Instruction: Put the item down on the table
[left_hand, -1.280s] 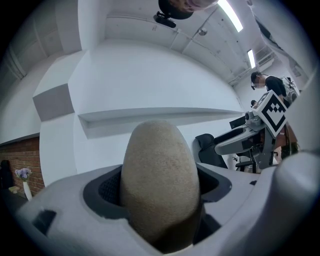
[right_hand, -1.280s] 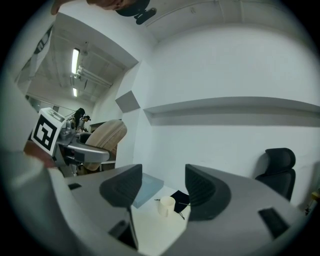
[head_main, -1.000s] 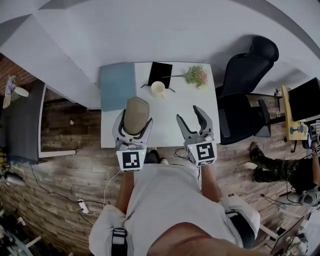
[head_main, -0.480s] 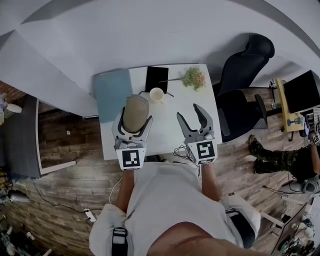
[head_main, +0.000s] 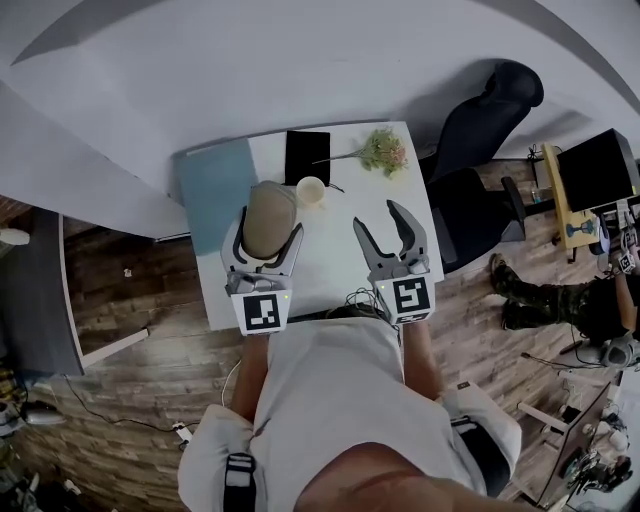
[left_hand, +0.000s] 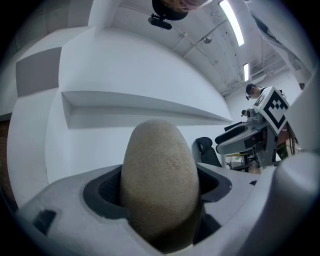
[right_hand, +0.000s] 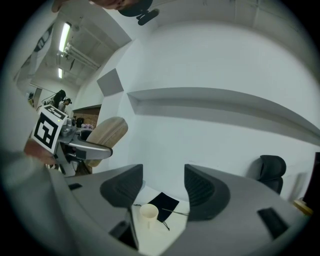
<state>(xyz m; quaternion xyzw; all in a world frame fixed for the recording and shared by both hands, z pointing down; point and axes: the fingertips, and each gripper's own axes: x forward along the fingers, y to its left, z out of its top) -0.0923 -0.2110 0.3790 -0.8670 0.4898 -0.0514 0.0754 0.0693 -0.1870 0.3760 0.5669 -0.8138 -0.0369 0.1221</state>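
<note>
Between the jaws of the left hand-held gripper (head_main: 267, 238) sits the item (head_main: 268, 208), a tan, egg-shaped thing with a grainy skin, clamped on both flanks by the pads. It hangs over the left part of the white worktop (head_main: 330, 270), beside the blue mat (head_main: 210, 185) and just near of the cup (head_main: 311, 189). Its long axis runs along the jaws, with the rounded end pointing far, toward the wall.

By my reading the carry is under way and the putting down is not yet done. The next move calls for lowering it onto bare worktop short of the cup, then spreading the jaws. Being rounded, it may roll once freed.

To the right, the right hand-held gripper (head_main: 380, 222) is spread wide with nothing between its pads. Further off lie a black pad (head_main: 307, 158) and a flower sprig (head_main: 382, 152).
</note>
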